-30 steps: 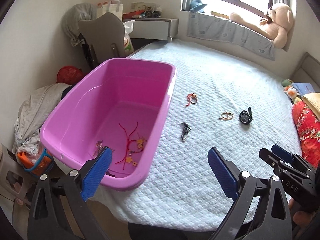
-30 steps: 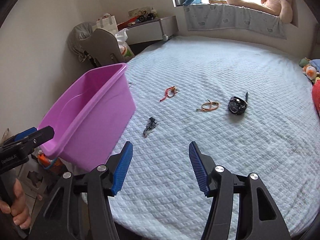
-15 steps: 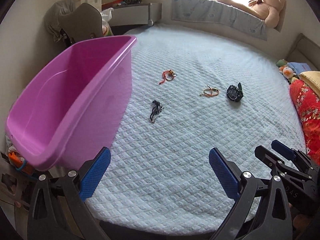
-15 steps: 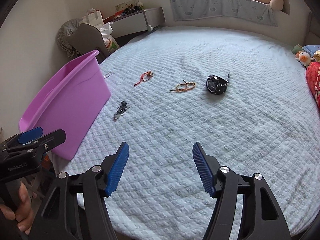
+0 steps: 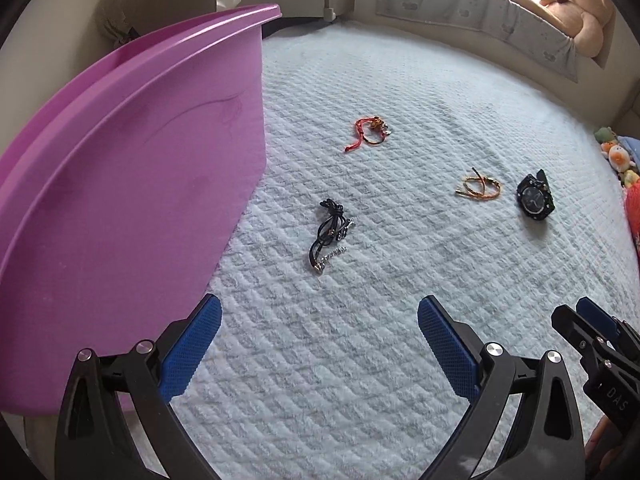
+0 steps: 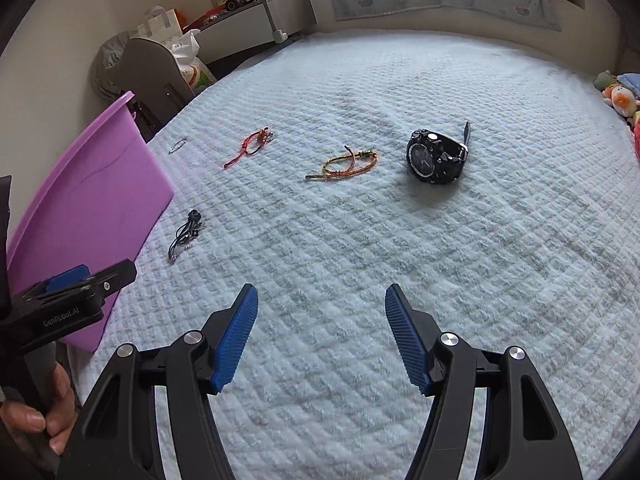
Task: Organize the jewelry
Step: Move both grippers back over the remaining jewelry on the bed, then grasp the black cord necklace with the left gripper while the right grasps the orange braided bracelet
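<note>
On the pale quilted bed lie a black cord necklace (image 5: 330, 234) (image 6: 184, 236), a red string bracelet (image 5: 370, 132) (image 6: 252, 146), an orange braided bracelet (image 5: 478, 190) (image 6: 346, 164) and a black watch (image 5: 534, 198) (image 6: 436, 158). A small metal ring (image 6: 177, 145) lies beyond the tub. The purple plastic tub (image 5: 120, 184) (image 6: 88, 200) stands at the left; its inside is hidden. My left gripper (image 5: 316, 346) is open and empty, just short of the black necklace. My right gripper (image 6: 322, 330) is open and empty, short of the watch and orange bracelet.
A teddy bear (image 5: 576, 12) sits on the window ledge at the back. A grey chair (image 6: 148, 72) and a desk (image 6: 256, 20) stand beyond the bed's far left corner. Soft toys (image 6: 618, 94) lie at the right edge.
Both grippers have moved forward and lower over the bed. The jewelry looks nearer, and the tub's inside has passed out of the left wrist view. Both grippers stay open.
</note>
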### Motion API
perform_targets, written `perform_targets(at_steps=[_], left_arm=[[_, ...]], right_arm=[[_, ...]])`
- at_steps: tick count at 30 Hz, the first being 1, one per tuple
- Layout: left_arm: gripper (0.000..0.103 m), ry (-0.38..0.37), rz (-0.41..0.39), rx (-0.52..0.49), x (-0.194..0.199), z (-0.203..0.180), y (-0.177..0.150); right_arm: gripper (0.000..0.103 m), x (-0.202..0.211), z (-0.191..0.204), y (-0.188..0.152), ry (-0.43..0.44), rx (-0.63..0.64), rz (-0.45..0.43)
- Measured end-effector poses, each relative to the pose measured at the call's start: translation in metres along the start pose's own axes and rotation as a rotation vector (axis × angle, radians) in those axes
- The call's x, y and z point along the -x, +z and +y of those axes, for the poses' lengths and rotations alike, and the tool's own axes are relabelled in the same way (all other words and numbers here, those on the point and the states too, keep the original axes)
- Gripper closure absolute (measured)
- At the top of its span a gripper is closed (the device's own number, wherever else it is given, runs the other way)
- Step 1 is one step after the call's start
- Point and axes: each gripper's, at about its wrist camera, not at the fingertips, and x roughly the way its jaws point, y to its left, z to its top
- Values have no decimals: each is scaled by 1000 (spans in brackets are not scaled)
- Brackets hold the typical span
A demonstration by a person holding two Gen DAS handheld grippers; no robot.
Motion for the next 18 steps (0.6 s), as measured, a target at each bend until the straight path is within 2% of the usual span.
perform_targets(at_steps=[9,18], left_arm=[[6,27,23,5,-52,1,23],[6,30,28,19,-79,3,28]], right_arm=[[40,-56,-1,38,-7,2,-5],[40,-97,-3,72,-53,34,-28]])
